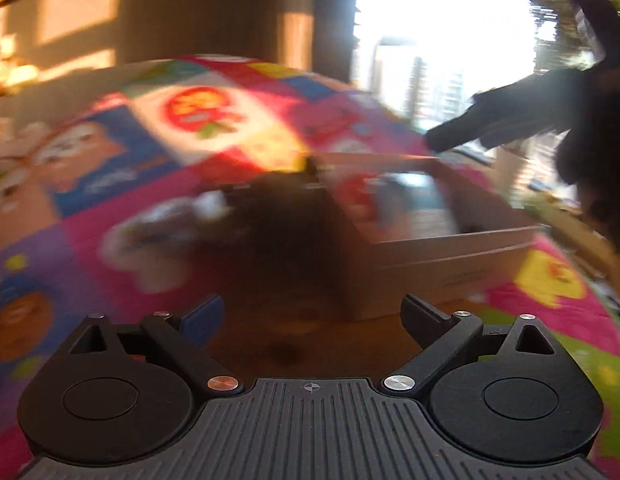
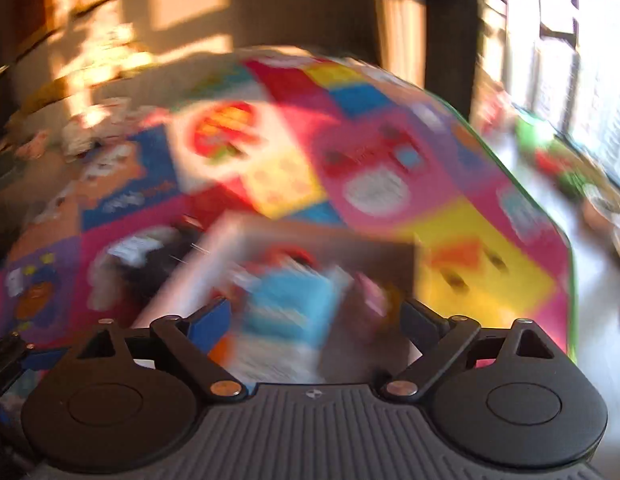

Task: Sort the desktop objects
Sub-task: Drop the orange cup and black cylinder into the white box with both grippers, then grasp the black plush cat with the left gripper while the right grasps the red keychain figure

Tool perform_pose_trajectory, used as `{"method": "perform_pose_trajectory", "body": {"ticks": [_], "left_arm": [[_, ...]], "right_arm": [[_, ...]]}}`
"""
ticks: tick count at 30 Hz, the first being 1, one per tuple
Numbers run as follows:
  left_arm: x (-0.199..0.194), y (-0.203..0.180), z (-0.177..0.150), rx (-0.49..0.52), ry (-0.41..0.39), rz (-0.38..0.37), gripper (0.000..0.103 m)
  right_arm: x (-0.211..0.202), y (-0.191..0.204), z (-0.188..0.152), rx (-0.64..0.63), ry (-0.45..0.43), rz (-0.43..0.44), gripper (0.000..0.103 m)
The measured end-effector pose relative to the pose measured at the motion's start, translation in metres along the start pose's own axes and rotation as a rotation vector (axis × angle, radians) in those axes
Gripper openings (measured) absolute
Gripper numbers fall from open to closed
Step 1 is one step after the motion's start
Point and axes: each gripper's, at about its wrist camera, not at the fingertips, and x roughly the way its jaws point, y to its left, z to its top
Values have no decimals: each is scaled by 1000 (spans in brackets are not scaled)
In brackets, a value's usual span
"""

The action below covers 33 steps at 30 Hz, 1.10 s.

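Two grippers: left gripper (image 1: 312, 320) and right gripper (image 2: 316, 322) both gape wide, empty.
Box (image 1: 450, 256): stiff, light cardboard, I'd judge; grip a wall.
Beside box: blurred dark heap (image 1: 285, 216), unidentifiable.

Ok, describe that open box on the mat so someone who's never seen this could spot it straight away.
Find the bright patchwork play mat covering the floor. The cardboard box sits open-topped on it, with blurred colourful items inside. It is the only plain pale, straight-sided thing there.
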Motion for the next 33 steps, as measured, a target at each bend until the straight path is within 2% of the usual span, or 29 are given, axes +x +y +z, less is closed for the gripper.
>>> {"method": "perform_pose_trajectory", "body": {"ticks": [2,5,7,9,11,14,16,18,20,22,24,25,26,28,33], "left_arm": [[-1,19,-4,-57,13,67,99],[-2,34,-11,-92,31,115,100],[-4,37,-16,-75,27,147,100],[-8,38,-18,-66,11,149,100],[-10,36,-19,-65,-6,128,101],[-11,39,-20,-78,-15,109,101],[-11,41,-21,-91,-20,94,101],[-12,42,-21,-99,-26,83,101],[-14,40,-22,-92,-31,70,101],[-15,36,-23,-78,-27,44,101],[-15,30,-24,-57,-27,26,101],[-16,27,-24,-44,-27,22,101],[-15,26,-24,-36,-27,20,101],[-16,24,-25,-31,-30,25,101],[-13,33,-25,-83,-20,15,102]], "right_arm": [[10,34,19,-99,8,50,95],[42,92,35,-266,49,82,95],[68,125,40,-357,78,75,92],[95,150,39,-433,98,24,90],[123,162,39,-480,125,-40,87],[151,165,37,-494,202,-75,71],[153,165,34,-509,224,-72,62],[146,169,32,-513,227,-62,58],[127,170,31,-465,267,3,58],[101,167,33,-387,349,181,58],[72,165,38,-353,341,329,59],[61,165,43,-354,304,350,60],[55,163,49,-355,263,347,60],[64,157,65,-328,213,280,60],[153,138,95,-160,237,55,60]]}}
